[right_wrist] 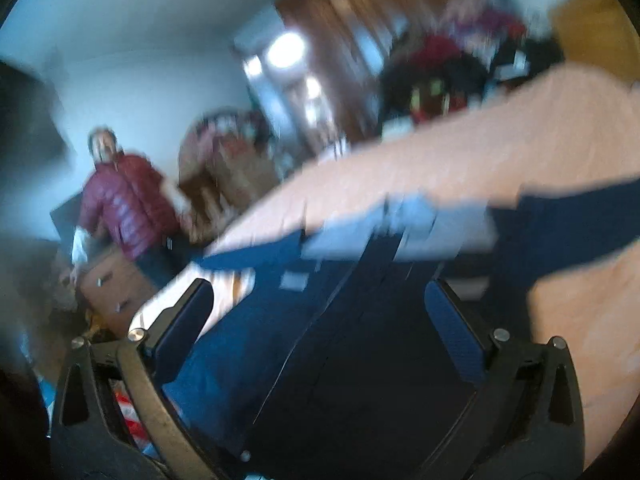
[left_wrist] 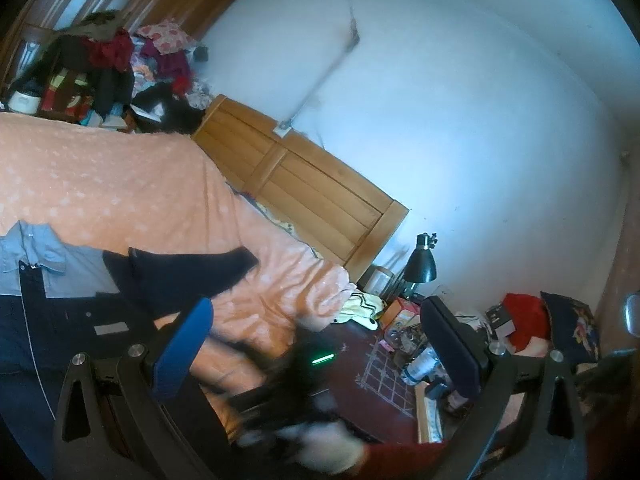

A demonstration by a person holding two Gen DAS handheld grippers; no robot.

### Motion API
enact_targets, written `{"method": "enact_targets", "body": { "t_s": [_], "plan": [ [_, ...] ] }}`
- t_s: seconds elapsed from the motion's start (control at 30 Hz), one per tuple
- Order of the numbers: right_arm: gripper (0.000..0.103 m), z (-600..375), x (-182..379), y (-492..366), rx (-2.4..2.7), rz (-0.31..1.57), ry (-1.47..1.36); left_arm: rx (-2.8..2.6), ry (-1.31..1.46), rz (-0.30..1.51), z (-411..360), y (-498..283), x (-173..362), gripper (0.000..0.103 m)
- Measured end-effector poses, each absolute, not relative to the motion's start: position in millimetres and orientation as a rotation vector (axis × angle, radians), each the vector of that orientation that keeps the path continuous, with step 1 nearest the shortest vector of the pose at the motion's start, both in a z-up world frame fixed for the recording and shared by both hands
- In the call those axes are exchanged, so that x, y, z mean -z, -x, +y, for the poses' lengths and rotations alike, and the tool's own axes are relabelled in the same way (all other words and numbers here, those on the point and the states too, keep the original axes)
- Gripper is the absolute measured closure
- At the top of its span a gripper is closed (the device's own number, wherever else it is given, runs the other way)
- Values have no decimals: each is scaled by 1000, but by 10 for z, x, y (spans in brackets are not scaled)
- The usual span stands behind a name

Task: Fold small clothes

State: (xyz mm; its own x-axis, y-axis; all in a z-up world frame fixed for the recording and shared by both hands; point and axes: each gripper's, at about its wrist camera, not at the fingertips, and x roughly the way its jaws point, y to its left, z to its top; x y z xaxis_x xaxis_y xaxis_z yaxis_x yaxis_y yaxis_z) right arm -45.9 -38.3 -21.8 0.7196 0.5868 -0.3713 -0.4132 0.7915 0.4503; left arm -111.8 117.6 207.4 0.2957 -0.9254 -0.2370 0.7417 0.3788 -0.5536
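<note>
Dark navy garment (left_wrist: pixel 52 320) with pale blue collar (left_wrist: pixel 36 248) lying on the peach bed (left_wrist: pixel 120 184), one sleeve (left_wrist: pixel 188 276) flung out right; looks soft, light, floppy, so best pinched at sleeve edge or hem. Left gripper (left_wrist: pixel 320 344) fingers spread wide, holding nothing. Right gripper (right_wrist: pixel 320 320) likewise wide open over the garment body, view blurred.

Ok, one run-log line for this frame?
stage: early, unfolded | item: navy garment with pale blue collar flat on peach bedsheet | left gripper: open, empty | right gripper: open above garment | right view: blurred
</note>
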Motion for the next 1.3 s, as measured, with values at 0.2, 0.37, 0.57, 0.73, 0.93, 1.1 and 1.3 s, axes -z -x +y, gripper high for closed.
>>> {"method": "enact_targets", "body": {
  "t_s": [0.2,0.37,0.57,0.73,0.93,1.1,1.3],
  "plan": [
    [0,627,745,757,-859,843,-254,910,350,460,1642,1069,-2177,0],
    [0,319,624,582,-699,830,-175,490,274,524,2280,486,-1620,0],
    [0,-484,831,15,-319,919,-98,133,134,924,2765,-404,-16,0],
    [0,-628,1275,-152,-204,1051,-43,-4,65,1144,2949,-647,1223,0],
    [0,-750,1288,69,-174,979,-127,-7,33,1060,2907,-572,1307,0],
    [0,-687,1362,177,-153,966,-153,-14,29,1066,2879,-596,1271,0],
    [0,-771,1289,50,-276,1088,-172,-8,33,1061,2880,-600,1255,0]
  ]
}}
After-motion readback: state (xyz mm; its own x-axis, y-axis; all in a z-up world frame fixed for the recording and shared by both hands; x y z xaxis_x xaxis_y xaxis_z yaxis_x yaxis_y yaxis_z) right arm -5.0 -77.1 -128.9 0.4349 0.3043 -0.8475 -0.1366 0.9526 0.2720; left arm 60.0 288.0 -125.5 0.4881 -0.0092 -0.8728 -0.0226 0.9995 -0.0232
